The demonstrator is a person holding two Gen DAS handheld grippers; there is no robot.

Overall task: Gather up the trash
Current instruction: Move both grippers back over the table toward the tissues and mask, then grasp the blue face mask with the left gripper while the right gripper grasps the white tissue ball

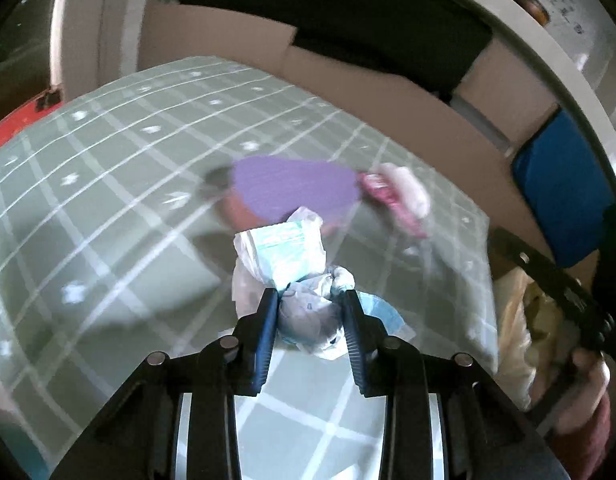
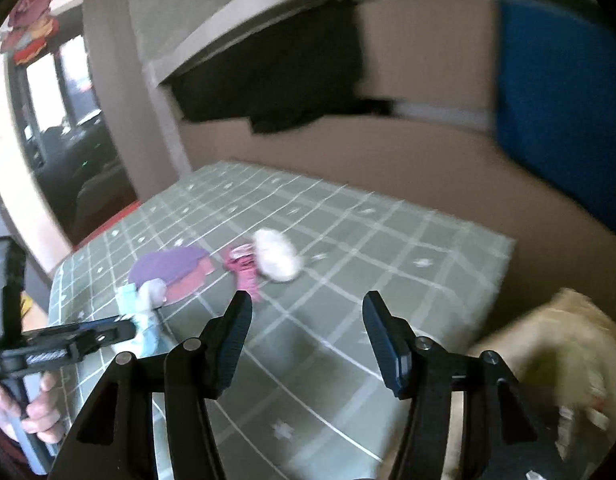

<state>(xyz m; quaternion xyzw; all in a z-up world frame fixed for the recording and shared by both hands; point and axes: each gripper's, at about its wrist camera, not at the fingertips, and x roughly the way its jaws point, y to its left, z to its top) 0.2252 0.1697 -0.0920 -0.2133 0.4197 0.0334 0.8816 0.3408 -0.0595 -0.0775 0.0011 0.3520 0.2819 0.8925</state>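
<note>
My left claw [image 1: 311, 300] sits low over the tabletop [image 1: 107, 208], which wears a grey-green cloth crossed by white grid lines and small white stars, and its two black ribbed fingers [image 1: 267, 320] are clamped on a crumpled white plastic wrapper with pale teal print [image 1: 291, 252], whose bunched end pokes up past the tips while the rest hangs down between them. My right claw [image 2: 305, 304] hovers above the near part of the same cloth with its fingers [image 2: 382, 332] well apart and nothing between them. In the right wrist view, my left hand [image 2: 35, 412] grips the handle of the other tool at the table's left edge, with the wrapper at its tip. Beyond the wrapper, toward the middle of the cloth, lies a flat purple paper disc [image 1: 291, 188] overlapping a pink one [image 2: 187, 284], and just beside them a crinkled pink snack packet [image 2: 243, 268] touching a soft white crumpled wad of tissue [image 2: 275, 256]. Off the right edge of the tabletop, lower down, a cream plastic bag [image 2: 548, 344] gapes, blurred. Behind the table stand brown cardboard boxes [image 2: 408, 160] with a black cloth draped over them [image 2: 275, 76] and a blue panel [image 2: 560, 92] to the right.
</note>
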